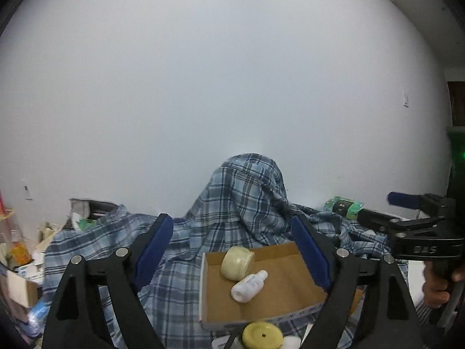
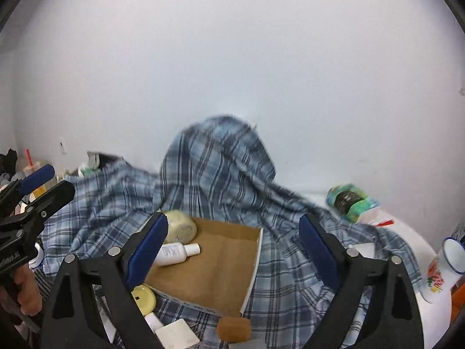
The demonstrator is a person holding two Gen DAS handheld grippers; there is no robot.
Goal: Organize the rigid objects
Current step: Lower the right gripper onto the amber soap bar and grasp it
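Observation:
A shallow cardboard box [image 1: 279, 296] [image 2: 215, 270] rests on a blue plaid cloth [image 2: 221, 163]. A cream jar [image 1: 237, 263] [image 2: 181, 228] lies on its side in the box, with a small white bottle [image 1: 248, 286] [image 2: 177, 253] lying beside it. A yellow lid [image 1: 262, 334] [image 2: 144, 298] sits just outside the box's near edge. My left gripper [image 1: 232, 224] hangs open above the box, holding nothing. My right gripper [image 2: 234, 221] is open and empty too, above the same box. Each gripper also shows at the edge of the other's view: the right gripper [image 1: 386, 210] and the left gripper [image 2: 61, 179].
The plaid cloth drapes over a tall hump against the white wall. A brown block [image 2: 234, 330] and a white square piece [image 2: 177, 334] lie near the box's front. A green package [image 2: 351, 197] and a flowered enamel cup [image 2: 452, 254] stand at the right. Clutter fills the far left [image 1: 20, 261].

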